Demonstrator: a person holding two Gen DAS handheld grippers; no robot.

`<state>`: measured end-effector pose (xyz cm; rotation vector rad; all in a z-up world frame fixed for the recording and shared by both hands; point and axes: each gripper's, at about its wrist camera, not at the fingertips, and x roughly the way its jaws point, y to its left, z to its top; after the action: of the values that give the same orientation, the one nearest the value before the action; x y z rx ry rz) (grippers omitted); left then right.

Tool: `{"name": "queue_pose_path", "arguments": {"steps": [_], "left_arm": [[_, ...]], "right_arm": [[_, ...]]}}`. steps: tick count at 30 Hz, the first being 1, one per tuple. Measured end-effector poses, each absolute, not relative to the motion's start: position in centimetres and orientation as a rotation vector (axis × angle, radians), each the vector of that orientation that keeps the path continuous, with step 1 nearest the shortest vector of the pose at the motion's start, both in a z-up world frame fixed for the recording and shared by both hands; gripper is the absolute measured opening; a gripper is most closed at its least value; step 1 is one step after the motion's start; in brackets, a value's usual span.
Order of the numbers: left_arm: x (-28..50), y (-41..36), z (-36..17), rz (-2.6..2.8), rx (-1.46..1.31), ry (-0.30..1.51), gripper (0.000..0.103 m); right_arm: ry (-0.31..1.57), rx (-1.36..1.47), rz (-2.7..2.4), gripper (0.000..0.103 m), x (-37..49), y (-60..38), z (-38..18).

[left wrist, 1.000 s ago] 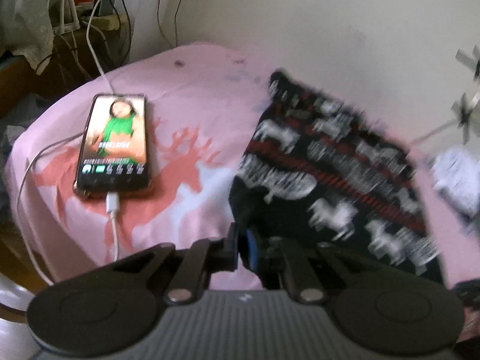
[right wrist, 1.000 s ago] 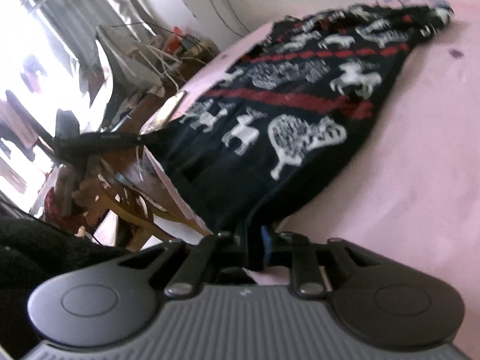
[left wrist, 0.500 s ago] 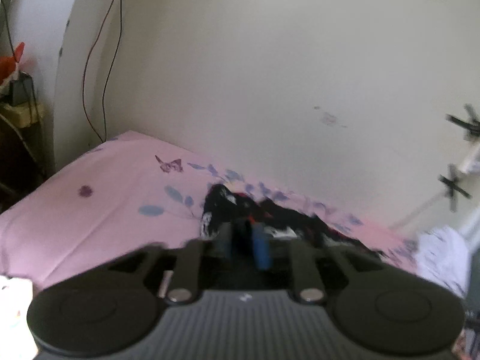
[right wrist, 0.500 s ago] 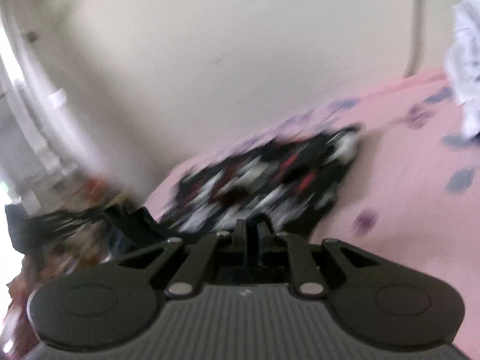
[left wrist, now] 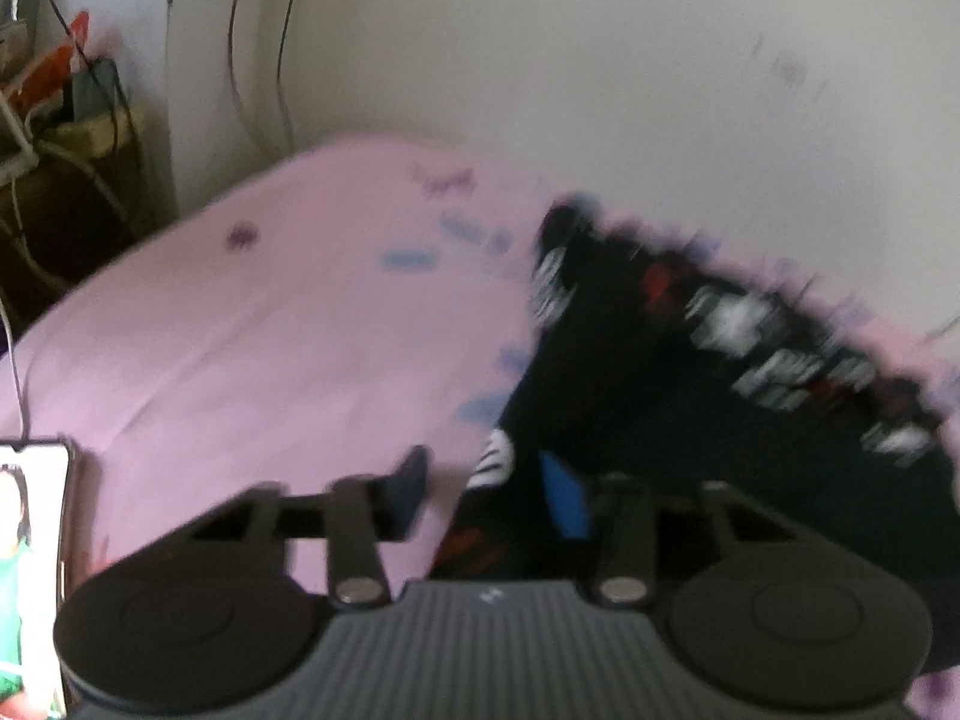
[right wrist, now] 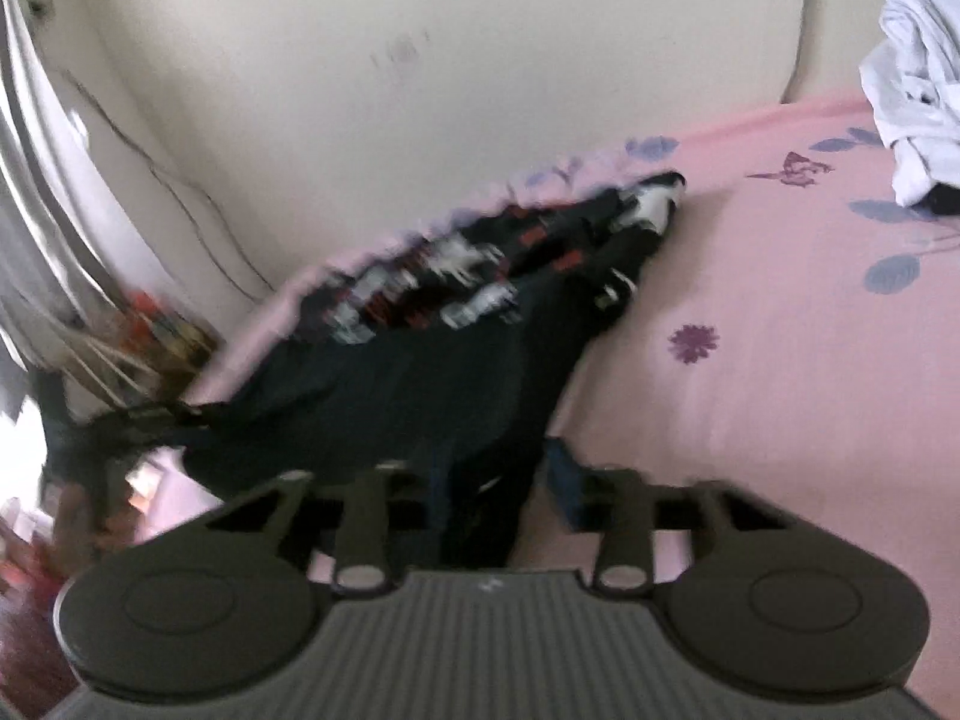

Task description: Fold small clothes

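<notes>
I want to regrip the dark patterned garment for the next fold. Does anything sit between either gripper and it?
Nothing visible does. The left gripper and right gripper both stand open with the garment lying directly between their fingers. The phone lies off to the left, and the white cloth far right.

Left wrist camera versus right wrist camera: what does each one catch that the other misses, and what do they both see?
Only the left wrist view shows the phone with a lit screen at the left edge, and the left gripper with its jaws apart. Only the right wrist view shows the white cloth pile at the far right, and the right gripper, also apart. Both show the dark patterned garment lying on the pink sheet against the pale wall, with its near edge between each gripper's fingers.
</notes>
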<state>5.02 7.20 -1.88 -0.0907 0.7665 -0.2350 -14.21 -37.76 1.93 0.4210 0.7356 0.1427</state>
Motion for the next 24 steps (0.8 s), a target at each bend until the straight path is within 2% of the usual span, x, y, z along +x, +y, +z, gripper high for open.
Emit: {"name": "queue_pose_path", "arguments": {"steps": [6, 12, 15, 16, 17, 24], "left_arm": [[2.9, 6.2, -3.3, -0.179, -0.011, 0.647, 0.043], [3.0, 6.6, -3.1, -0.182, -0.046, 0.653, 0.056], [3.0, 6.1, -3.1, -0.232, -0.018, 0.668, 0.082], [2.9, 5.9, -3.2, -0.247, -0.007, 0.677, 0.094], [3.0, 5.7, -3.3, -0.258, 0.005, 0.688, 0.097], [2.9, 5.7, -3.3, -0.263, -0.004, 0.689, 0.097]], "right_arm": [[0.640, 0.439, 0.182, 0.023, -15.3, -38.8, 0.6], [0.643, 0.597, 0.219, 0.028, -15.3, -40.5, 0.1], [0.643, 0.648, 0.227, 0.028, -15.2, -41.0, -0.2], [0.642, 0.660, 0.228, 0.028, -15.2, -41.1, -0.3], [0.642, 0.670, 0.230, 0.028, -15.2, -41.2, -0.4], [0.639, 0.674, 0.231, 0.028, -15.2, -41.3, -0.4]]}}
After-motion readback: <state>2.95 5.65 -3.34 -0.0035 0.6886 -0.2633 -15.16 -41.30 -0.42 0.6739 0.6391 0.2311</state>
